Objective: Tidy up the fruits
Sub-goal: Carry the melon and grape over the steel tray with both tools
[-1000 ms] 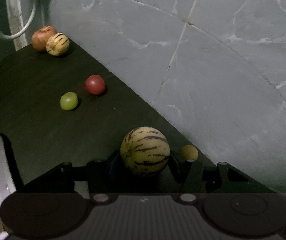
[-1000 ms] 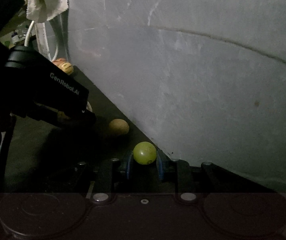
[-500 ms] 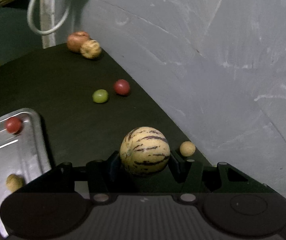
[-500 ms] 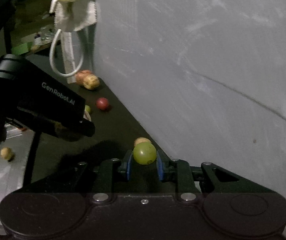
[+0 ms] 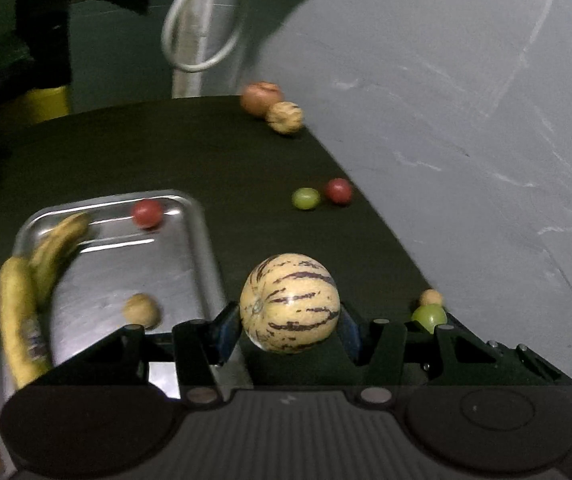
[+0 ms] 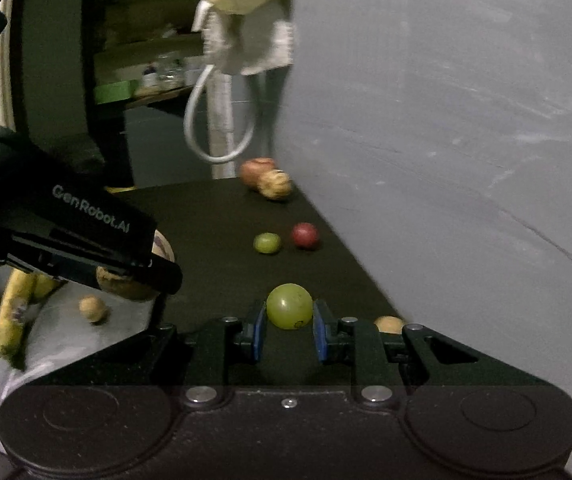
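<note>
**Both grippers loaded, carrying fruit toward the tray**

Left wrist view: the left gripper (image 5: 290, 330) is closed on a striped yellow melon (image 5: 290, 303) at lower centre of the frame, the blue pads pressing its two sides. To the lower left lies the metal tray (image 5: 190, 264), already holding two bananas (image 5: 26, 292), a red tomato (image 5: 148, 213) near its far rim and a small tan fruit (image 5: 141, 311) toward its near end. The melon hangs just right of the tray's right rim, not yet over it.

Right wrist view: the right gripper (image 6: 289, 326) is closed narrowly on a green grape (image 6: 289, 305) at lower centre; the left tool's black body crosses the left of the frame.

Fruit left on the dark tabletop (image 5: 166, 152): a second green grape (image 5: 305, 198) and a red fruit (image 5: 338, 191) side by side at centre right; an apple (image 5: 261, 98) touching a second striped melon (image 5: 285, 117) at upper centre, against the grey wall (image 5: 466, 120); a small tan fruit (image 5: 431, 297) at the wall's foot, lower right.

Step in hand, as judged: the transport phase, with both pieces lifted and headed for the tray. The next move calls for shifting the melon leftward over bare tray floor between the tan fruit and the tomato, lowering it before the jaws part so it does not roll, then bringing the grape in without the two tools colliding.
</note>
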